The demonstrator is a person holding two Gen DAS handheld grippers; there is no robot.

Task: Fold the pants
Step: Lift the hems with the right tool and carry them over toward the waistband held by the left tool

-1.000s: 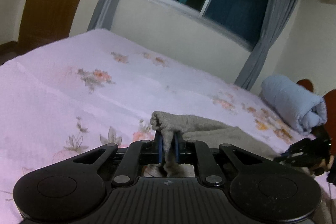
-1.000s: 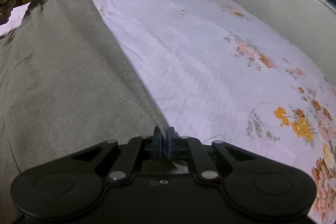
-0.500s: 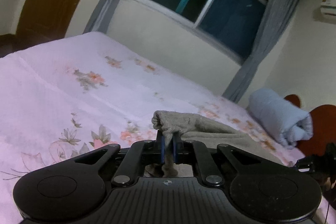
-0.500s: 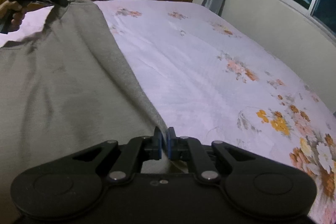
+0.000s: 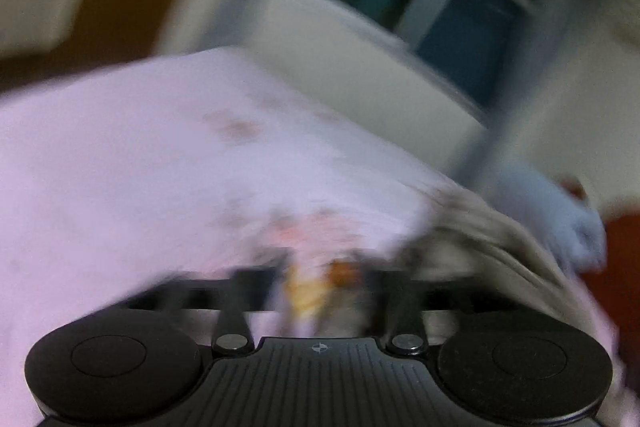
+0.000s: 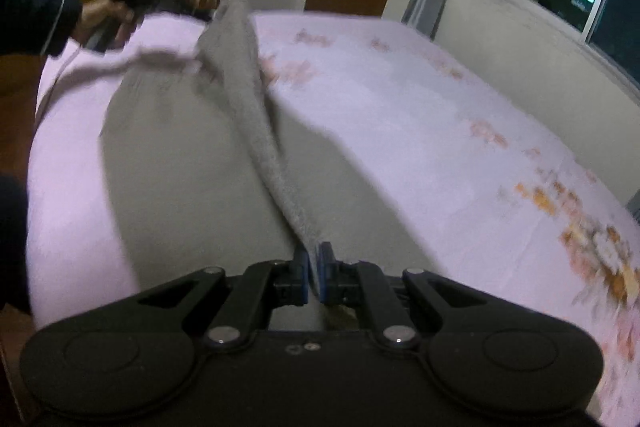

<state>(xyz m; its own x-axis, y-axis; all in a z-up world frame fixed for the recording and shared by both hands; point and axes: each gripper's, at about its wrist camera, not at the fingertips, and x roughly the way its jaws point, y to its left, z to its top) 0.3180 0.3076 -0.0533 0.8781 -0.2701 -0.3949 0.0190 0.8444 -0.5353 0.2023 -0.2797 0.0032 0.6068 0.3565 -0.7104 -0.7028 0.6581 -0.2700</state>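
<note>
Pants [image 6: 188, 171]: grey, spread on the bed [image 6: 420, 131], one edge lifted in a taut ridge | bed: pink floral sheet | right gripper [image 6: 314, 273]: blue pads pinched together on the near end of the ridge | left gripper [image 5: 320, 279]: blurred, fingers look spread with sheet between, pants beside it; far off in the right view.

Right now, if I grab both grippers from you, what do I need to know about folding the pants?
Right gripper: shut on the near edge of the grey pants, which rises in a ridge.
Left gripper: blurred, looks open, holding nothing; the pants lie just to its right.
The pants are spread on the flowered bed.
Done: no finished fold visible.
Left: probably carry the held edge over, then flatten.
</note>
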